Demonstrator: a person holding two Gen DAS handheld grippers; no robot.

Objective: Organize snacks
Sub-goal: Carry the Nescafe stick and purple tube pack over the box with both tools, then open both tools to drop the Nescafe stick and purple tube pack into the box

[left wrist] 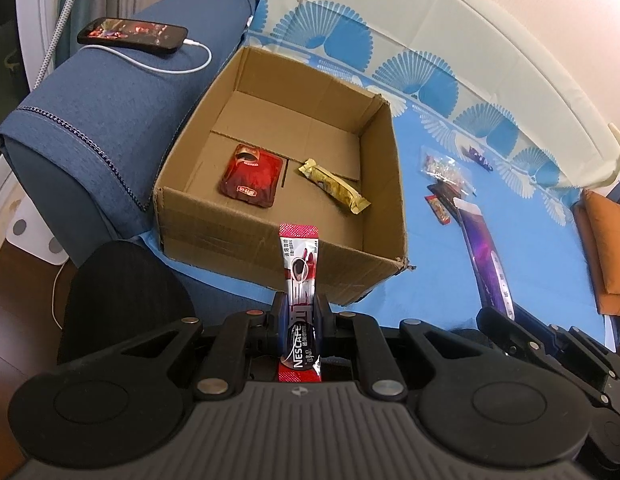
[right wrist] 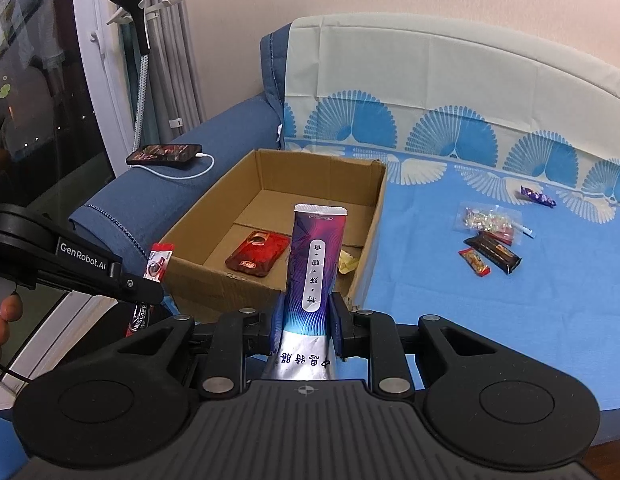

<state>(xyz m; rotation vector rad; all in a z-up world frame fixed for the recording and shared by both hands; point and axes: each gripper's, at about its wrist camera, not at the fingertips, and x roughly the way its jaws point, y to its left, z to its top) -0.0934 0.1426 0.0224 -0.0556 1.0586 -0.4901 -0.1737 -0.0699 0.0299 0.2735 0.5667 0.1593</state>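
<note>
Left gripper (left wrist: 299, 312) angled down, fingers clamped on upright red-and-white Nescafé coffee stick (left wrist: 298, 264) before open brown cardboard box (left wrist: 213, 216); right gripper (right wrist: 305, 314) fingers clamped on tall purple foil pouch (right wrist: 316, 256), just beside box

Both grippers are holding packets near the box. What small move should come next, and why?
Probably carry the left gripper forward over the box and release the coffee stick. The stick stands clamped short of the box's near wall, where a red pouch and a gold bar already lie.
</note>
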